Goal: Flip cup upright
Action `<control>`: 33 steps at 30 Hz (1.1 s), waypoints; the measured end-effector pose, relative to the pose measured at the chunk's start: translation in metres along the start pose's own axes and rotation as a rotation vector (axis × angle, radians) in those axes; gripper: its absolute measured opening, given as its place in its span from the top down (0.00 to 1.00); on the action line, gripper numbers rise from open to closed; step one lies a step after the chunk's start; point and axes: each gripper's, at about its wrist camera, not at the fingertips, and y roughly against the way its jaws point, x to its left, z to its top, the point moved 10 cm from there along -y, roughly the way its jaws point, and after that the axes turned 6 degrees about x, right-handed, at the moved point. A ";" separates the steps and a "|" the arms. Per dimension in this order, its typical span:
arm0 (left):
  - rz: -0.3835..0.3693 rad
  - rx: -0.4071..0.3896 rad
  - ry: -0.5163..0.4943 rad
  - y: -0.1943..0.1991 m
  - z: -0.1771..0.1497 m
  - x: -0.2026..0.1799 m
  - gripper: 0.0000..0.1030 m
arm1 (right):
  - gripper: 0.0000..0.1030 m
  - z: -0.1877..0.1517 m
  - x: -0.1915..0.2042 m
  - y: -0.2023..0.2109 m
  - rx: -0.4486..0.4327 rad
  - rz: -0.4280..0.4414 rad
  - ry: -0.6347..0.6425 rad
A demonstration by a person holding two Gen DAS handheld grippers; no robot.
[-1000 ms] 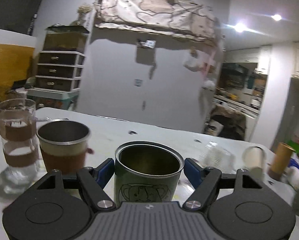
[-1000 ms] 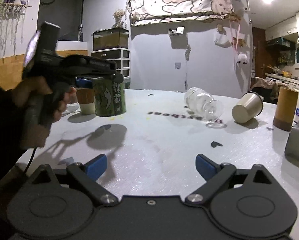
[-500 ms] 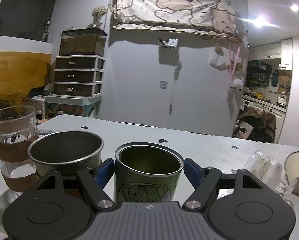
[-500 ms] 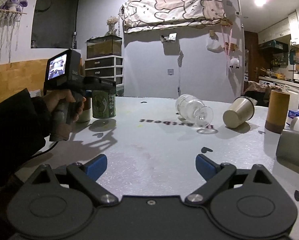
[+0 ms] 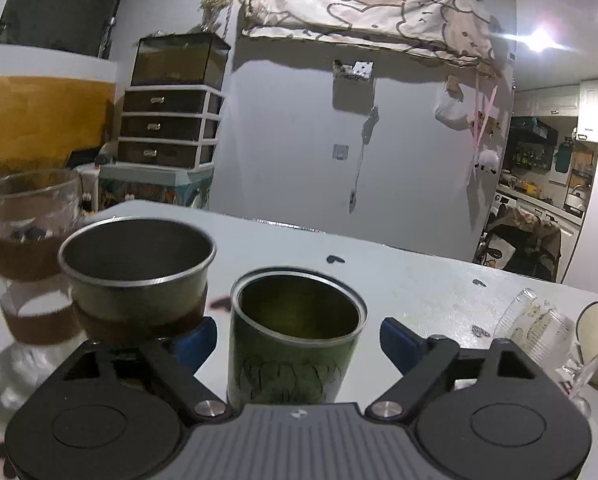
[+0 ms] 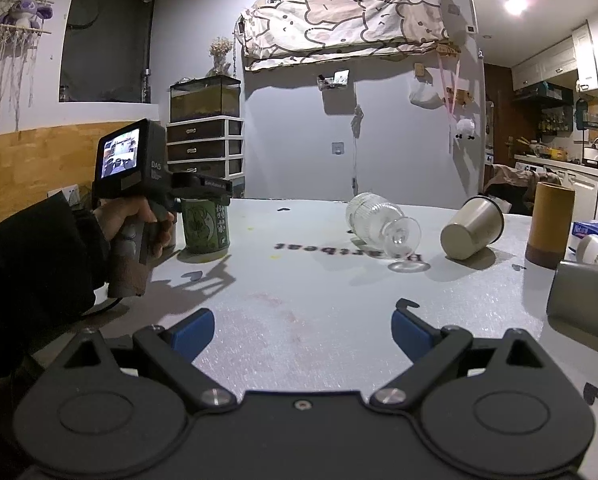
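Observation:
A green metal cup (image 5: 295,340) with a cartoon print stands upright on the white table (image 5: 419,292), between the fingers of my left gripper (image 5: 297,338). The jaws stand wider than the cup, with gaps on both sides, so the gripper is open. The same cup (image 6: 203,227) shows at the left of the right wrist view, beside the hand-held left gripper (image 6: 203,194). My right gripper (image 6: 302,326) is open and empty, low over the table. A cream cup (image 6: 472,227) lies on its side at the right.
A steel cup with a brown sleeve (image 5: 139,276) and a glass with brown bands (image 5: 27,248) stand upright left of the green cup. A ribbed stemmed glass (image 6: 383,226) lies on its side mid-table. A brown cylinder (image 6: 549,224) and a grey box (image 6: 583,292) are at the right.
My left gripper's jaws have opened away from the green cup, which now stands free on the table. The left hand has drawn back slightly. The right gripper has stayed open.

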 end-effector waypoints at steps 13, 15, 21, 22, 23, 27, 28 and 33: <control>-0.056 -0.016 -0.107 0.099 -0.025 -0.010 0.04 | 0.07 0.026 0.006 0.005 -0.060 0.033 0.010; -0.050 -0.036 -0.136 0.120 -0.029 -0.012 0.02 | 0.07 0.031 0.006 0.006 -0.074 0.037 0.011; -0.070 -0.096 -0.179 0.177 -0.040 -0.014 0.00 | 0.07 0.045 0.008 0.007 -0.110 0.044 0.013; -0.071 -0.107 -0.180 0.185 -0.042 -0.014 0.00 | 0.07 0.047 0.008 0.008 -0.113 0.044 0.010; -0.071 -0.119 -0.179 0.194 -0.045 -0.013 0.00 | 0.07 0.048 0.008 0.008 -0.115 0.044 0.008; -0.072 -0.149 -0.178 0.217 -0.056 -0.012 0.00 | 0.07 0.048 0.008 0.008 -0.114 0.048 0.000; -0.076 -0.151 -0.179 0.222 -0.060 -0.012 0.00 | 0.07 0.048 0.008 0.009 -0.114 0.048 0.001; -0.055 -0.139 -0.197 0.236 -0.079 -0.015 0.00 | 0.07 0.047 0.009 0.009 -0.113 0.049 0.006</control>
